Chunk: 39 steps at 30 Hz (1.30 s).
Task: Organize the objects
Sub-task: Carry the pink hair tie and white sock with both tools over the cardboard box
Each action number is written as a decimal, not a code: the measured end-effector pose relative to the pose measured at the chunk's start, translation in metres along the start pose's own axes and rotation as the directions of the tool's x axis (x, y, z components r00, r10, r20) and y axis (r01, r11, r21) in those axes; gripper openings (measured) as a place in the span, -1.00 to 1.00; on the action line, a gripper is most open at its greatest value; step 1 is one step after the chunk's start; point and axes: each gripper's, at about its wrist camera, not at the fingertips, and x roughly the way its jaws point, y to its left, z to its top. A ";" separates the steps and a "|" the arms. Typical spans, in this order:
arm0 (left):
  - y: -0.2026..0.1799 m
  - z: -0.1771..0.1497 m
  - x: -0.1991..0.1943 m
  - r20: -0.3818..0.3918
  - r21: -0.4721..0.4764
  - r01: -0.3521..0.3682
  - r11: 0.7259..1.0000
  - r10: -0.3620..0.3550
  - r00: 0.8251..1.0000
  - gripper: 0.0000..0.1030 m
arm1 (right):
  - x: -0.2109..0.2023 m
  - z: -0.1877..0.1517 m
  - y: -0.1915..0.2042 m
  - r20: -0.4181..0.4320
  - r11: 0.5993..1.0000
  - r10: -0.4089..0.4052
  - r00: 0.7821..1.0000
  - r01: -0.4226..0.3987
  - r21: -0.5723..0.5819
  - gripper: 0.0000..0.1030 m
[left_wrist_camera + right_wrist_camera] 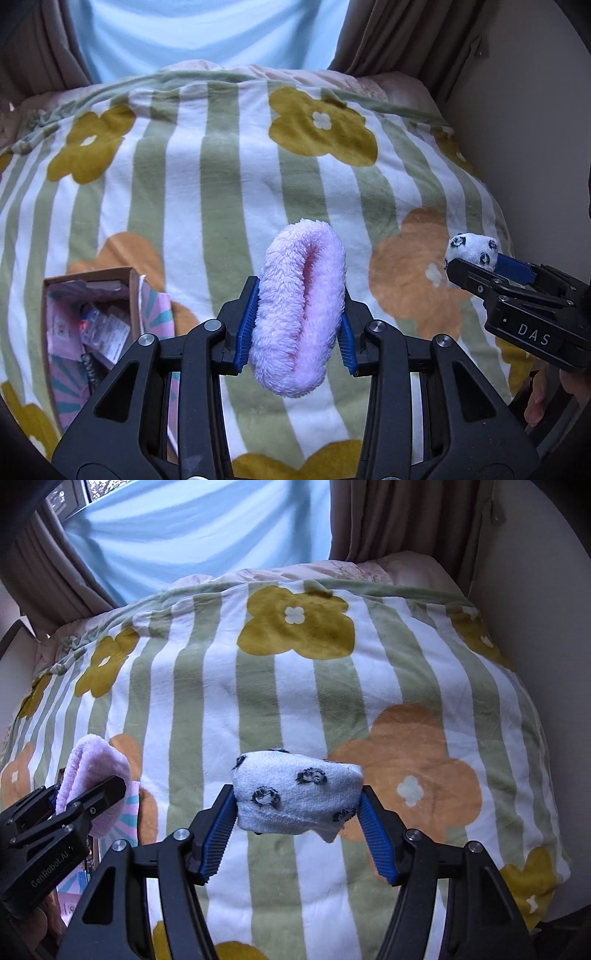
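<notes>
Left wrist view: we see our left gripper (299, 325) pinching a fluffy pink cloth (301, 314) above the blanket (207, 184).
Right gripper (299, 812): we clamp a white spotted cloth (295, 794).
Box (88, 321): left, on the blanket.

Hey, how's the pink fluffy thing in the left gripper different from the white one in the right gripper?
The pink bundle is plain and shaggy; the white bundle has a flatter weave with dark printed spots. The pink bundle stands tall between the left gripper jaws, folded into a loop, while the white bundle sits wider than tall in the right gripper. Both are soft cloth items, each clamped and held above the blanket.
</notes>
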 end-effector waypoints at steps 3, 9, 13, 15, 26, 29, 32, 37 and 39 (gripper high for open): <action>0.005 -0.014 -0.030 0.003 -0.013 -0.026 1.000 0.026 1.000 -0.33 | -0.021 -0.012 0.009 -0.008 1.000 0.016 1.000 -0.016 -0.024 0.18; 0.009 -0.053 -0.049 -0.021 -0.041 -0.035 0.999 0.034 0.999 -0.33 | -0.040 -0.042 0.024 -0.008 0.997 0.035 0.999 -0.036 -0.064 0.18; 0.008 -0.068 -0.053 -0.020 -0.057 -0.026 0.998 0.025 0.999 -0.33 | -0.045 -0.054 0.029 -0.014 0.997 0.043 0.999 -0.044 -0.066 0.18; 0.008 -0.069 -0.058 -0.010 -0.058 -0.026 0.998 0.026 1.000 -0.33 | -0.050 -0.057 0.032 -0.008 0.997 0.044 0.999 -0.044 -0.069 0.18; 0.037 -0.078 -0.097 0.052 -0.132 -0.072 0.989 0.079 0.996 -0.33 | -0.069 -0.055 0.066 0.029 0.985 0.089 0.996 -0.083 -0.154 0.18; 0.055 -0.085 -0.108 0.062 -0.176 -0.100 0.979 0.113 0.992 -0.33 | -0.072 -0.051 0.086 0.034 0.974 0.117 0.993 -0.108 -0.197 0.18; 0.076 -0.093 -0.119 0.070 -0.227 -0.129 0.965 0.148 0.987 -0.33 | -0.072 -0.047 0.107 0.033 0.960 0.149 0.988 -0.137 -0.245 0.18; 0.112 -0.109 -0.134 0.068 -0.319 -0.176 0.931 0.208 0.976 -0.33 | -0.071 -0.041 0.148 0.017 0.923 0.212 0.977 -0.194 -0.333 0.18; 0.126 -0.118 -0.139 0.060 -0.360 -0.197 0.912 0.233 0.971 -0.33 | -0.069 -0.040 0.164 0.005 0.905 0.233 0.973 -0.214 -0.367 0.18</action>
